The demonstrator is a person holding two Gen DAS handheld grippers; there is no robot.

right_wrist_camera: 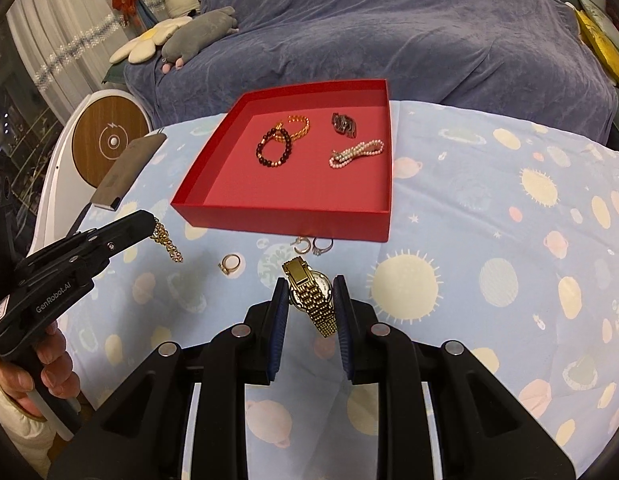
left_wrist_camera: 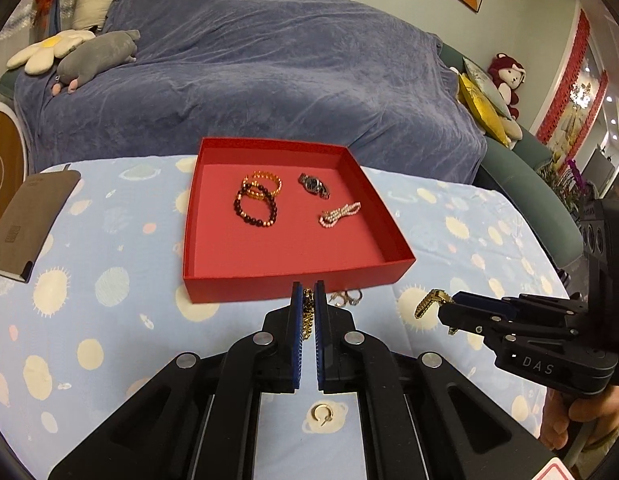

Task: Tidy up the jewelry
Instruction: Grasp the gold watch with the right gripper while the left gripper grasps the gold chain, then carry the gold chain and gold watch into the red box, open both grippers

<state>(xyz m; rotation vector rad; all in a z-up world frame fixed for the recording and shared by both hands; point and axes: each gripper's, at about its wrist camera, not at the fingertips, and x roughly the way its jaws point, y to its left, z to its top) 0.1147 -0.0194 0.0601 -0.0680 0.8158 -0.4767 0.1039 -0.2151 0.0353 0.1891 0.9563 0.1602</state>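
Left wrist view: your left gripper (left_wrist_camera: 308, 300) is clamped on a gold chain (left_wrist_camera: 307, 316), pads nearly touching, links hanging slack between them. It sits just short of the red box (left_wrist_camera: 397, 270). Chain will handle light and floppy; it swings and can slip through smooth pads, so keep the pinch mid-length and move gently. Inside the box: a dark bead bracelet (left_wrist_camera: 255, 210), an amber bracelet (left_wrist_camera: 265, 184), a small watch (left_wrist_camera: 314, 185), a pearl strand (left_wrist_camera: 340, 213). Loose on the cloth (left_wrist_camera: 109, 320): a gold ring (left_wrist_camera: 321, 414) under your fingers, more rings (left_wrist_camera: 347, 297) against the box front. Your right gripper (left_wrist_camera: 441, 304) shows at right, gold band poking out.

Right wrist view: your right gripper (right_wrist_camera: 311, 296) is closed on a gold watch (right_wrist_camera: 311, 292), pads pressing the case edges, metal band drooping below, clasp end sticking up. Judged heavier than the chain, rigid at the case, jointed in the band; polished metal is slippery, crystal scratches. Case sides are the right hold. Left gripper (right_wrist_camera: 151, 226) at left dangles the chain (right_wrist_camera: 167, 242) above the cloth (right_wrist_camera: 489, 220). One ring (right_wrist_camera: 230, 263) lies apart; two rings (right_wrist_camera: 314, 245) lie at the box (right_wrist_camera: 285, 222) wall. Box is stiff card, shallow, matte lining. Cloth is soft, printed with planets.
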